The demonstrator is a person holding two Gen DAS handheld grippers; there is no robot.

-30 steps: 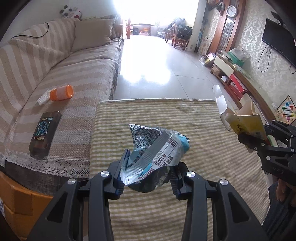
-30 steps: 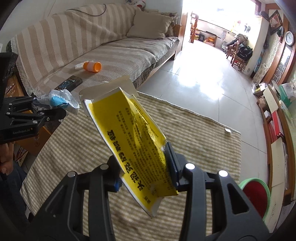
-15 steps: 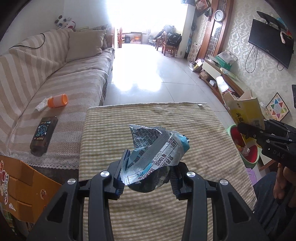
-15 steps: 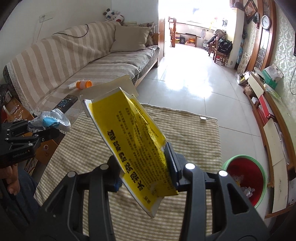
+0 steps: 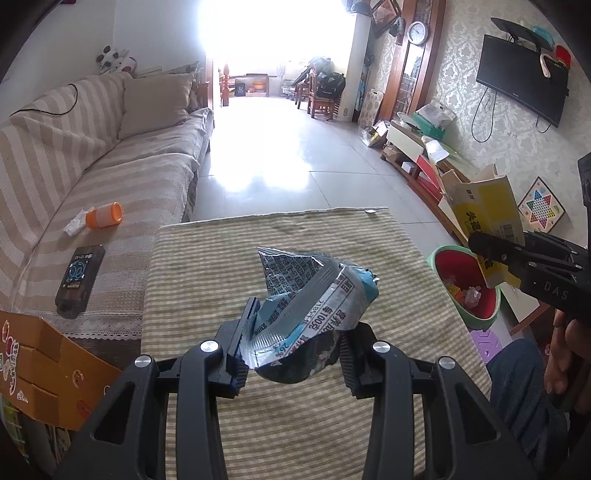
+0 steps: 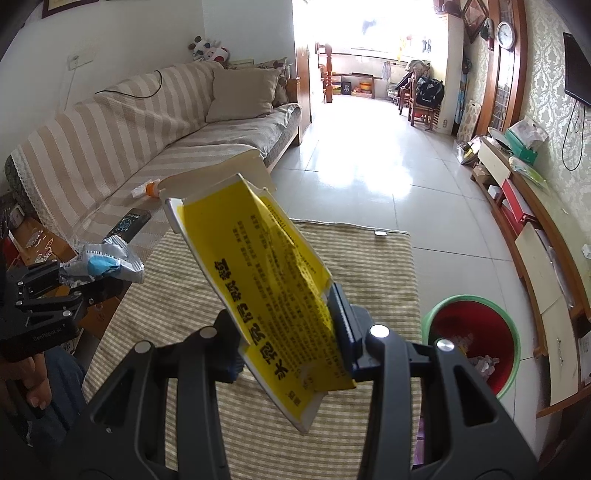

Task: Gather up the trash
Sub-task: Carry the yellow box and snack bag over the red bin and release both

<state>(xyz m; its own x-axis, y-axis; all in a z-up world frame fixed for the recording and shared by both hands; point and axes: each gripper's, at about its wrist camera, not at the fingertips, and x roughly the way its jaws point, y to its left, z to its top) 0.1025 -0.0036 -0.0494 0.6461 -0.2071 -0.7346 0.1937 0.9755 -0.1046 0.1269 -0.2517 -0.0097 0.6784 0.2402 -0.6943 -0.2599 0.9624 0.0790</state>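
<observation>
While both tools pinch: left tool one wrapper | right tool one yellow box

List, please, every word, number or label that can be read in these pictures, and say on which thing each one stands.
"DAS": on the right gripper, side of its body.
"100" and "26%": on the crumpled wrapper held in the left gripper.
"...Robot.AI": on the left gripper's body in the right wrist view; first letters unclear.
Yellow box: large black Chinese characters, not reliably readable; small print blurred.
Wall clock: numerals too small.
</observation>
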